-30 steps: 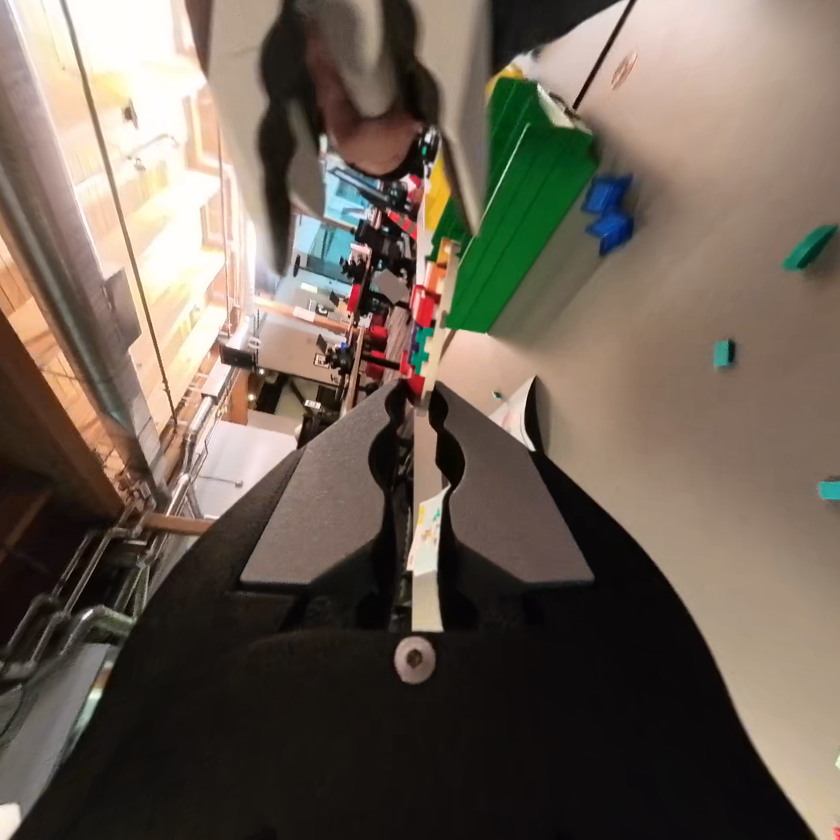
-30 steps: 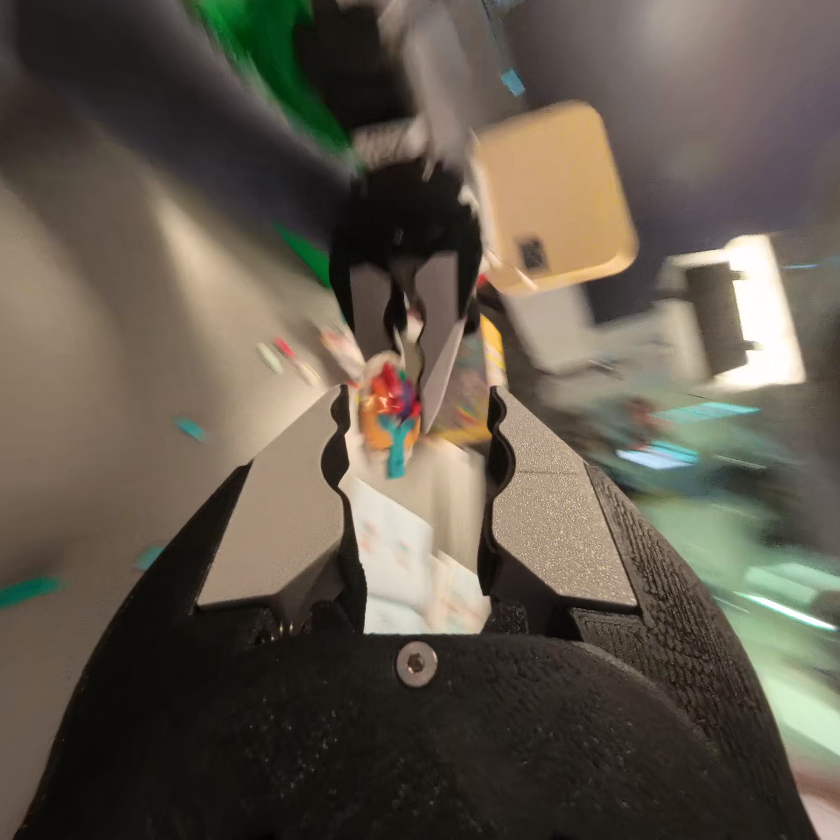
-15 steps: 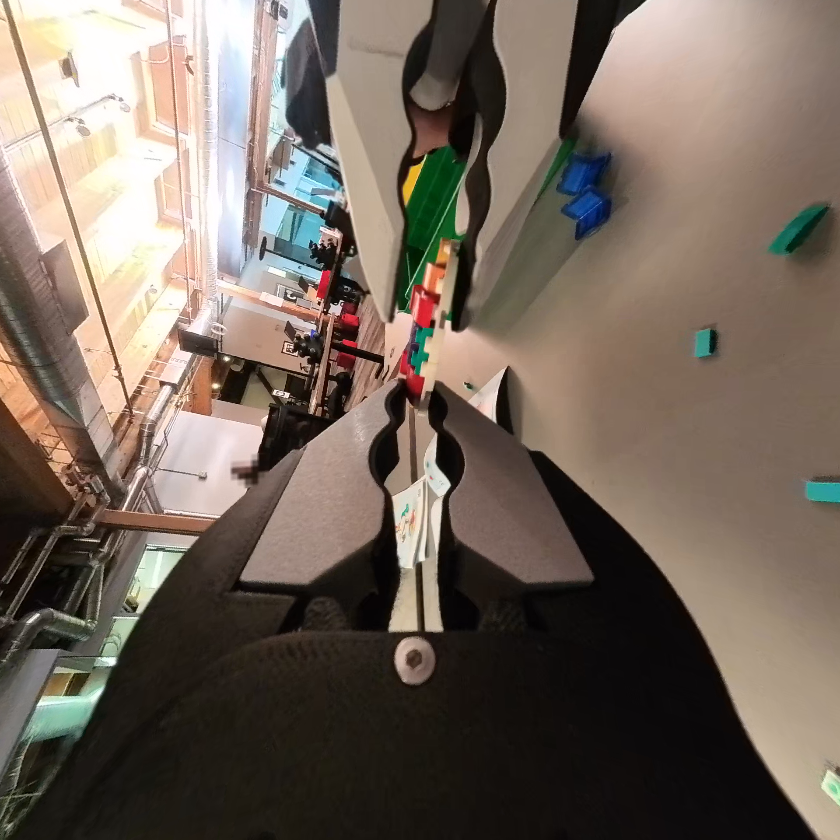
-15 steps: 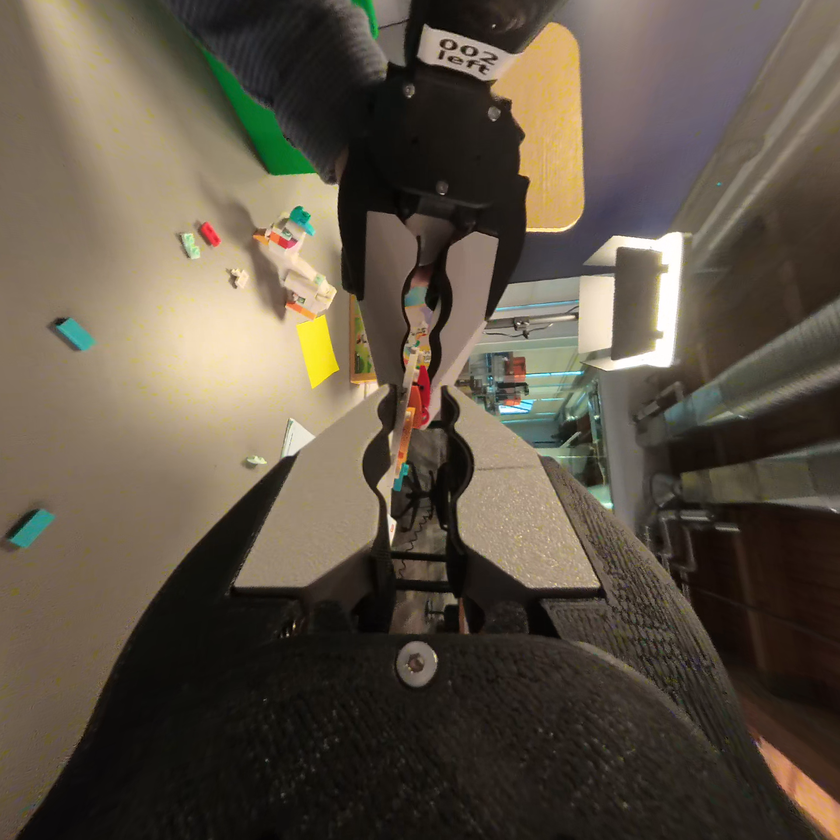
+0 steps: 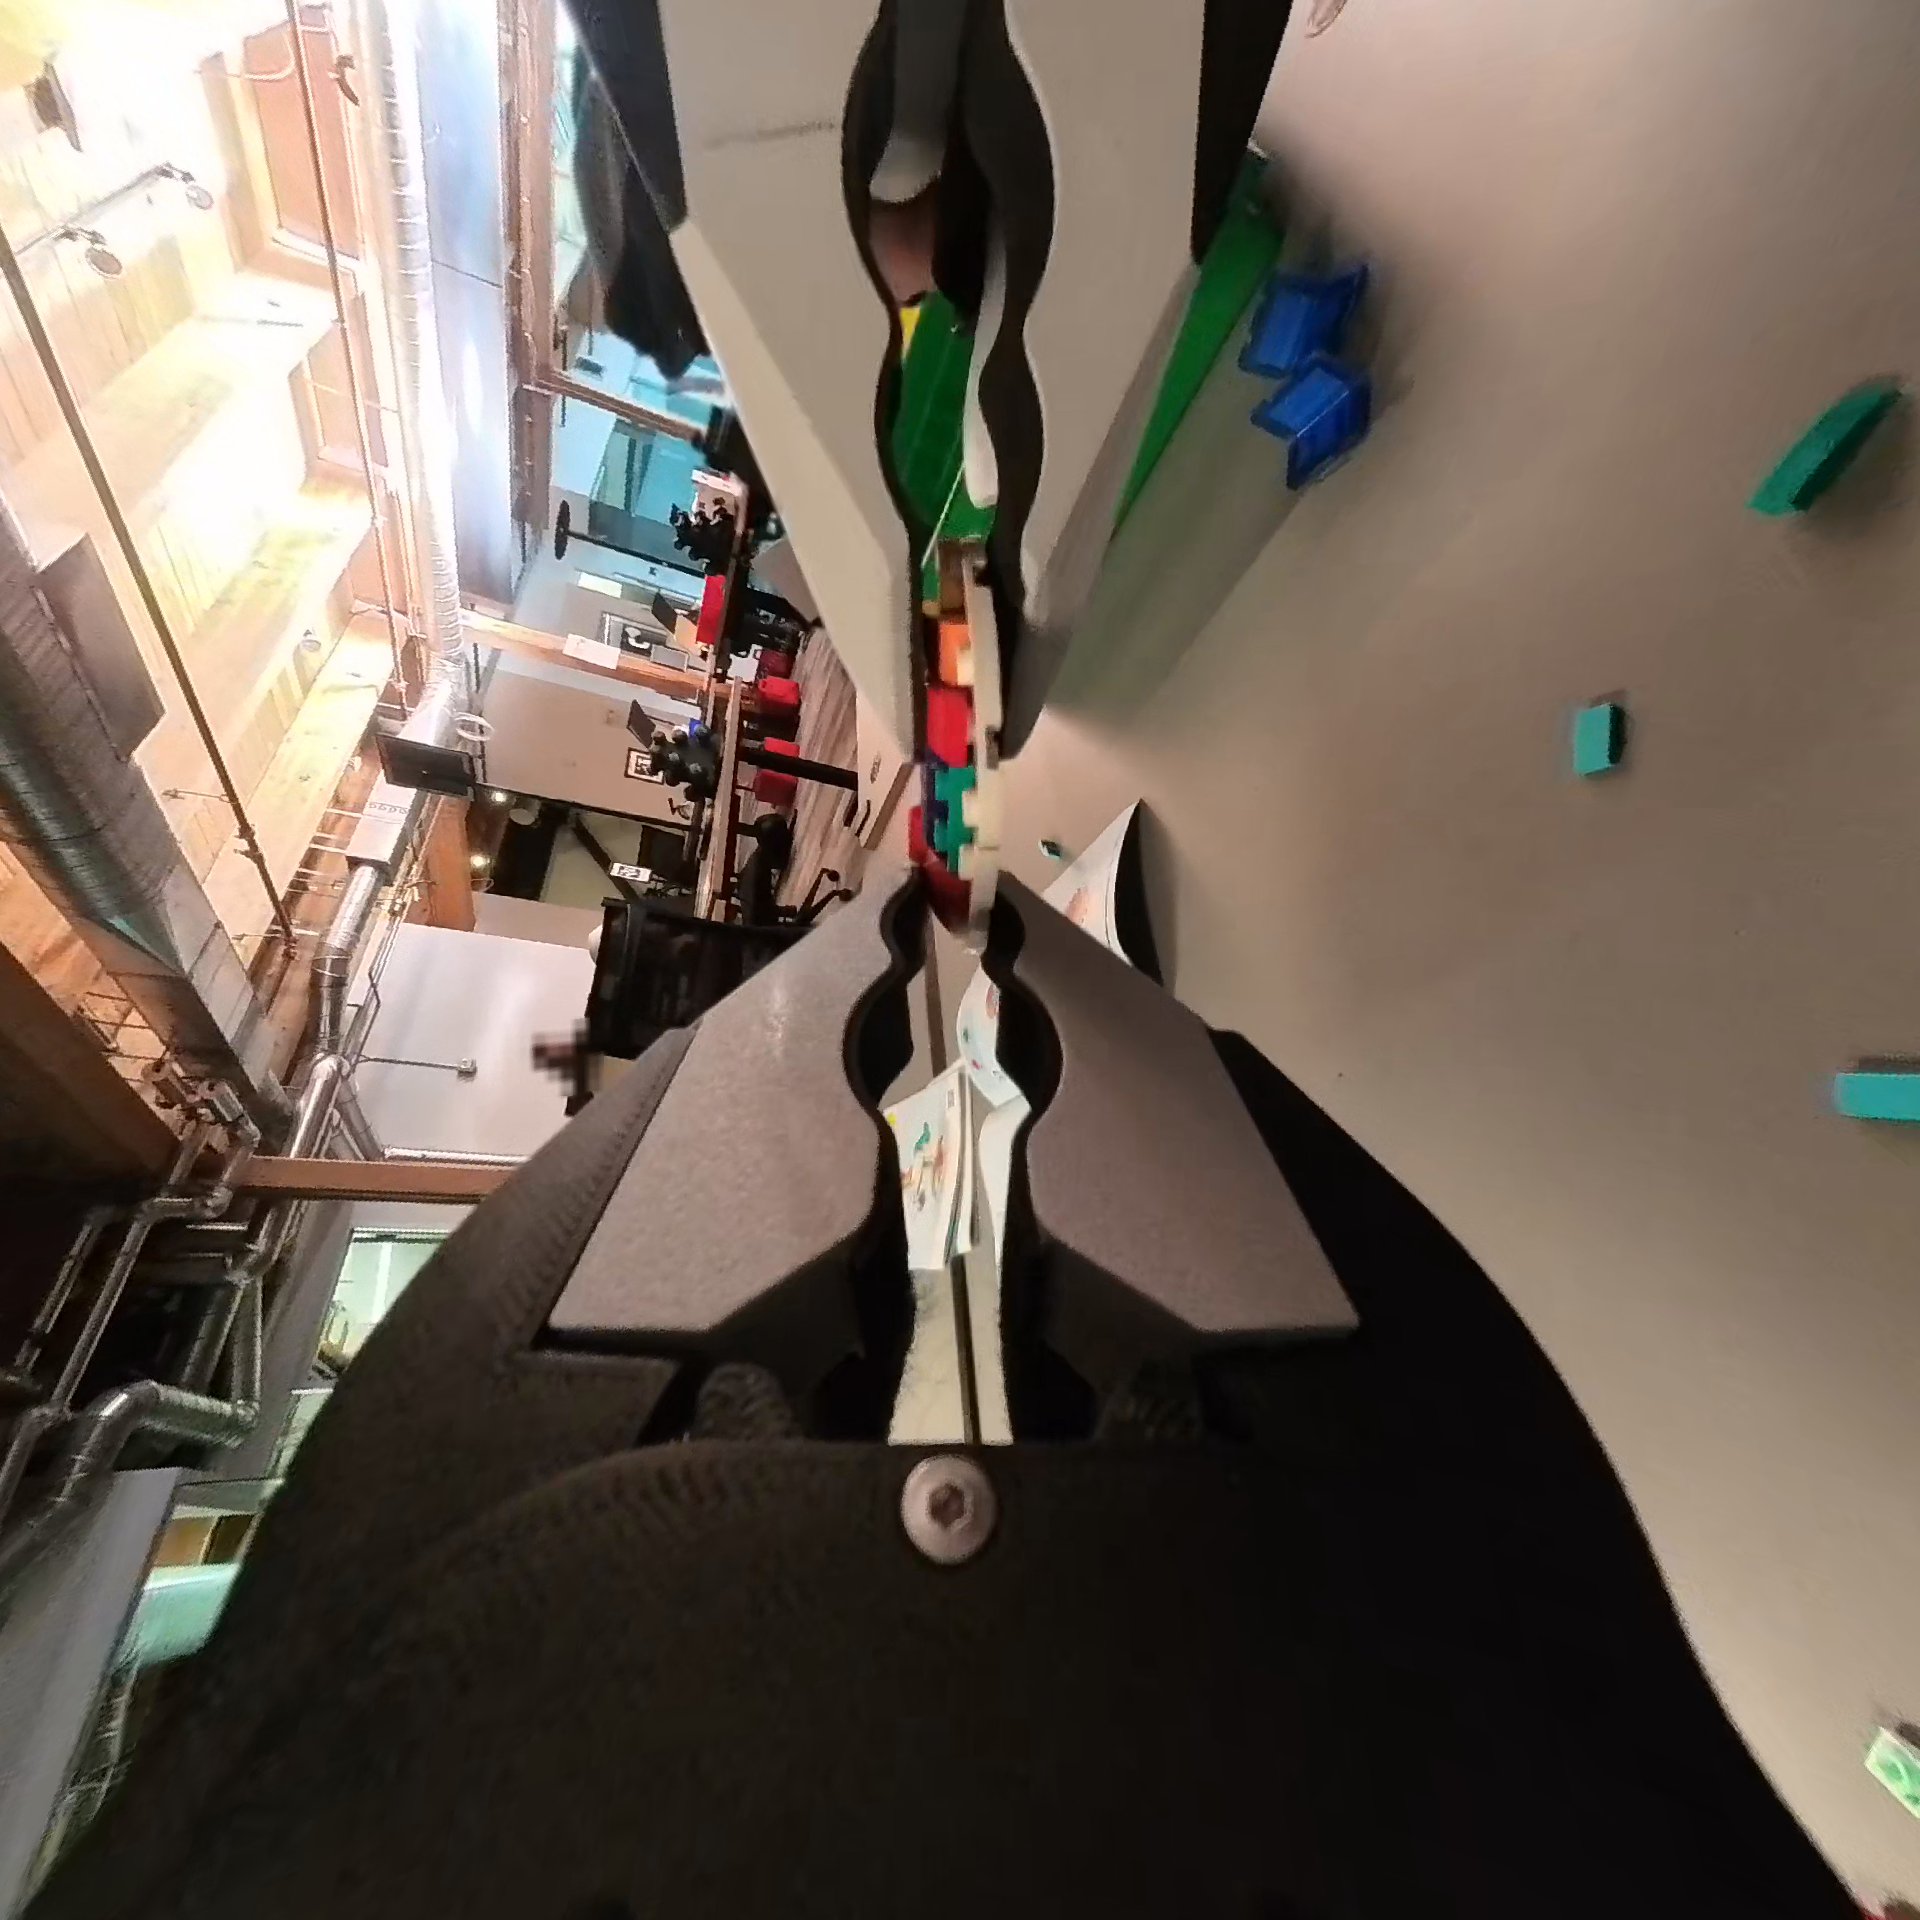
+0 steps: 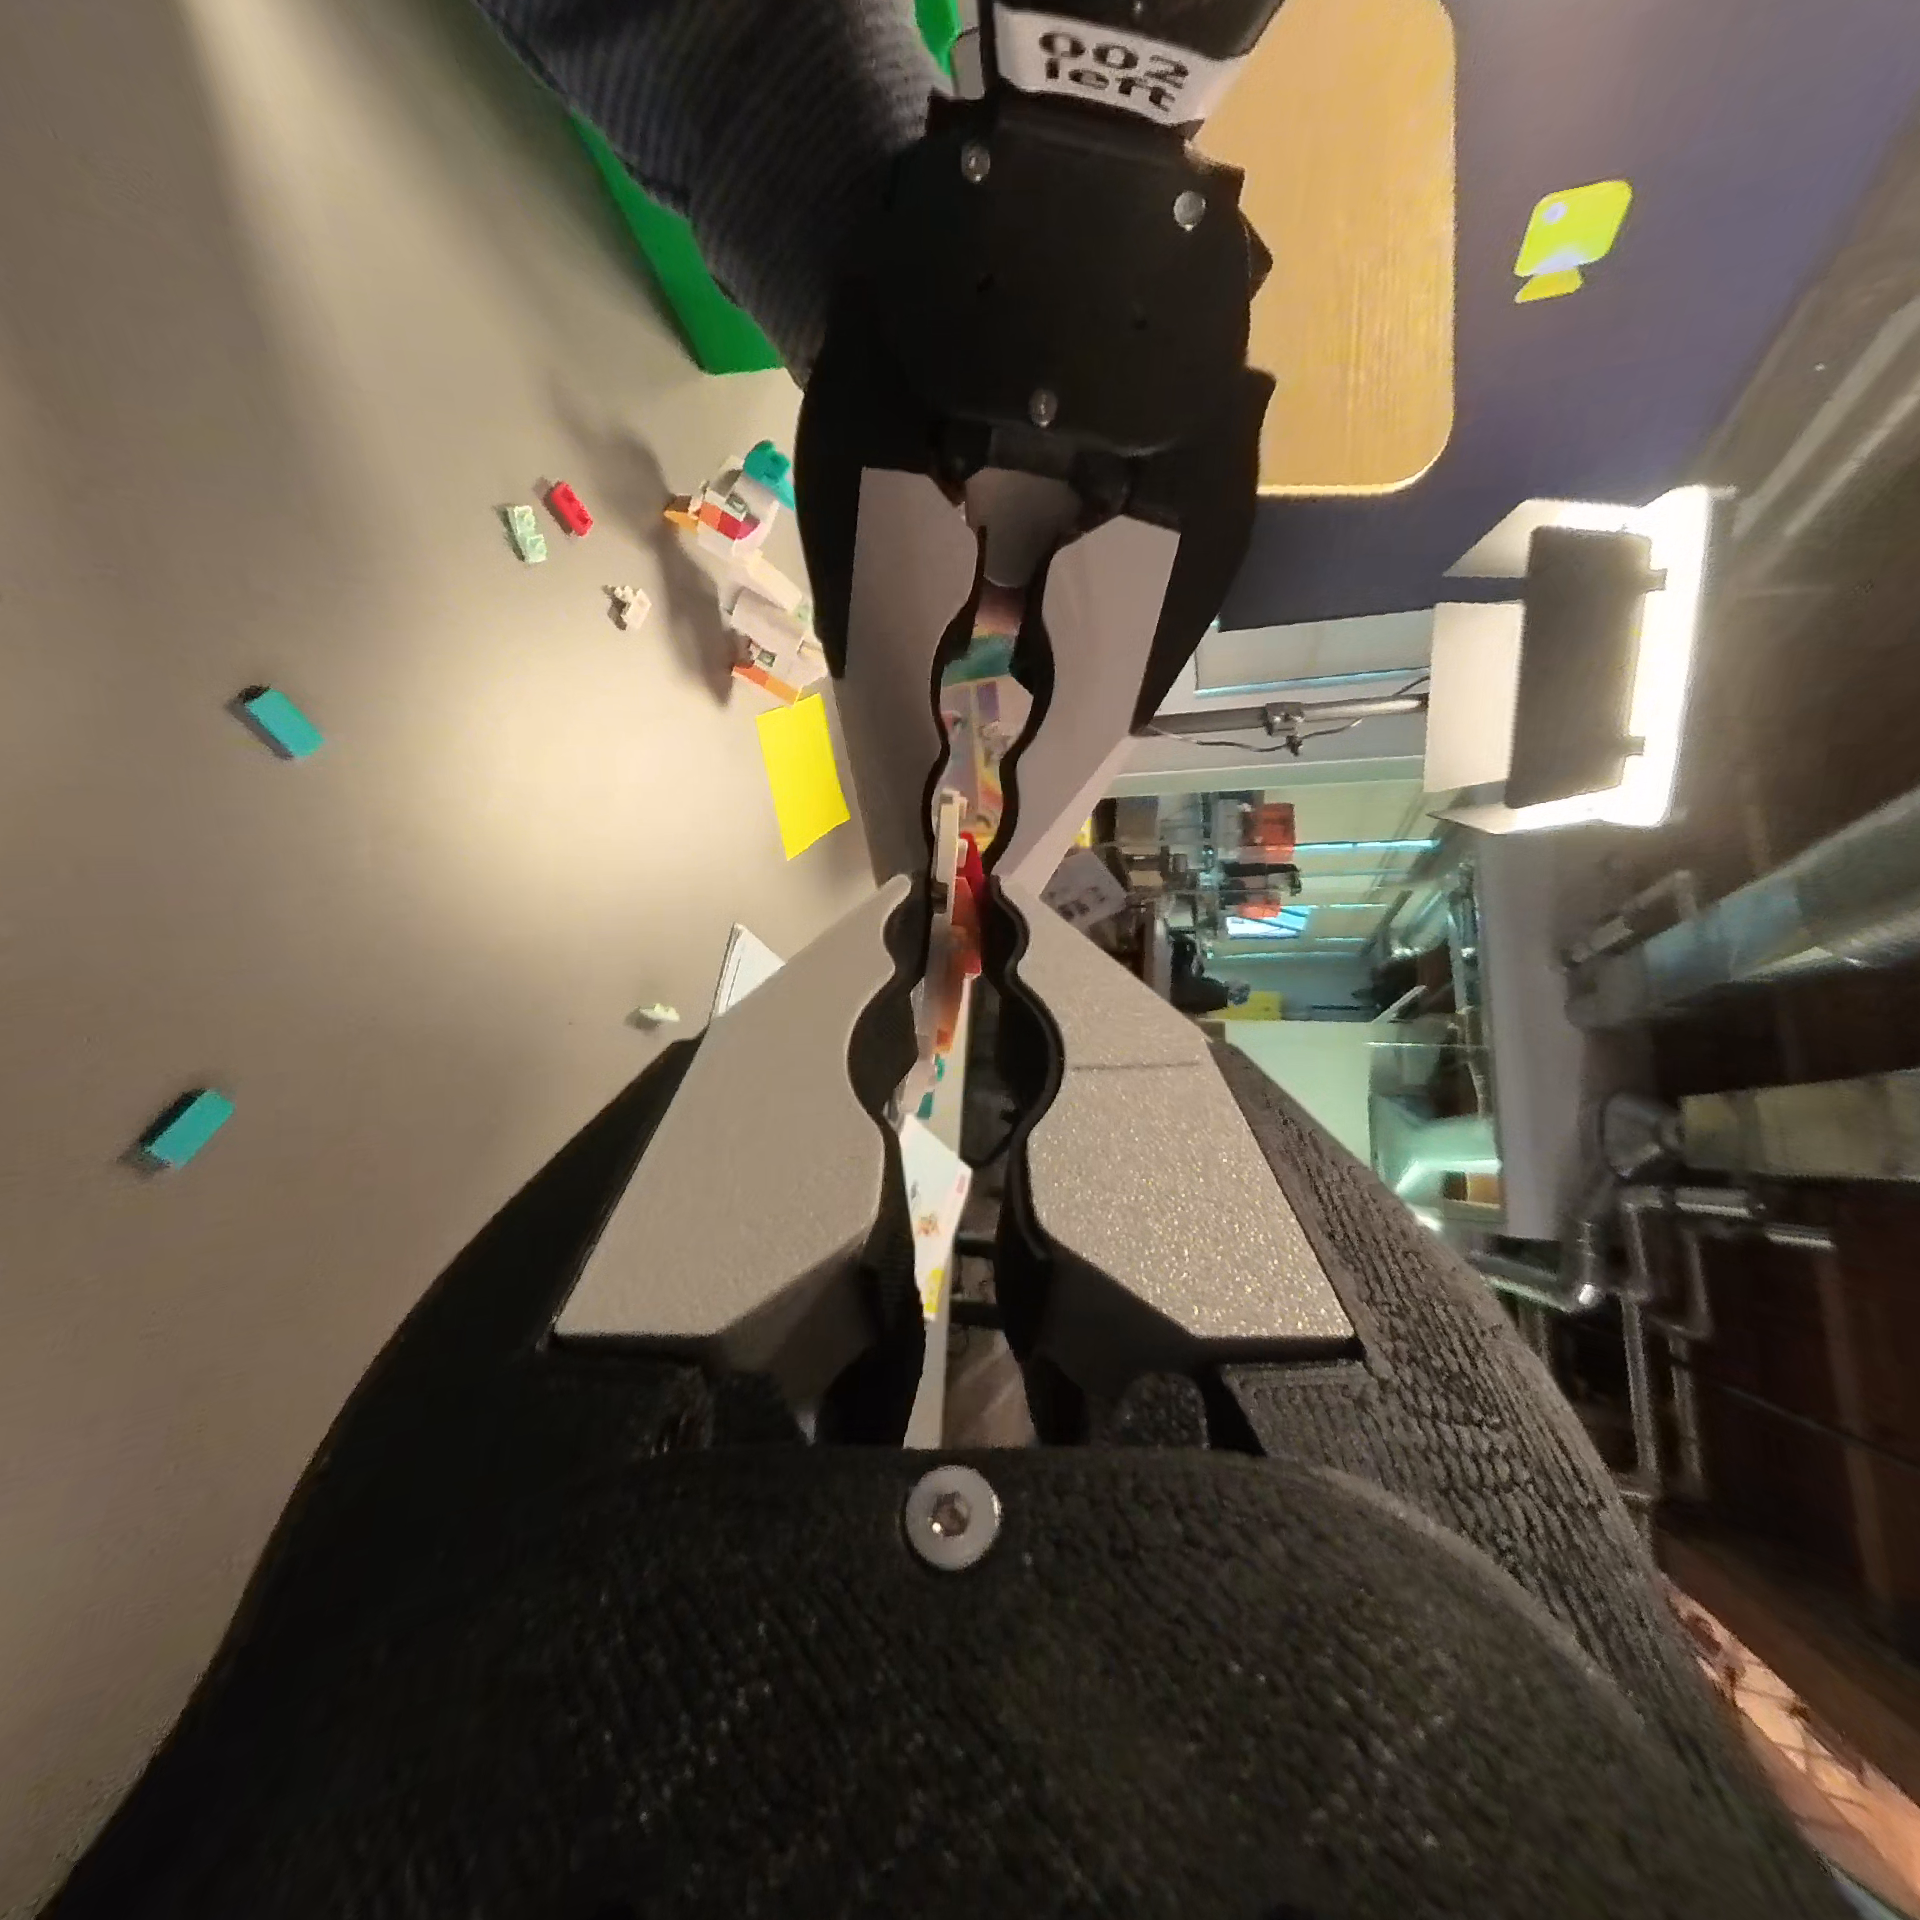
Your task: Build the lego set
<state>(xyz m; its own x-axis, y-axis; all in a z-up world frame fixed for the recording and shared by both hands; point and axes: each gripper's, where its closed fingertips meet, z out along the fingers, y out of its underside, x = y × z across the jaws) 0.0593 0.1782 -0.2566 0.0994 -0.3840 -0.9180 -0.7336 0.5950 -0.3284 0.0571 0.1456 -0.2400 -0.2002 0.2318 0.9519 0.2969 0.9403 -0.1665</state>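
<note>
Both claws tip to tip, clamped lego plate mostly hidden

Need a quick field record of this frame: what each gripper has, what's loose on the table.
left gripper: shut on lego assembly, at its near end
right gripper: shut on the same assembly, at the opposite end
assembly: flat pale plate with red, orange and teal bricks, held edge-on above the table
loose on table: teal bricks, small red brick, blue pieces, yellow sheet
also: green box, partly built model

Teal bricks on a grey table; green box.
</note>
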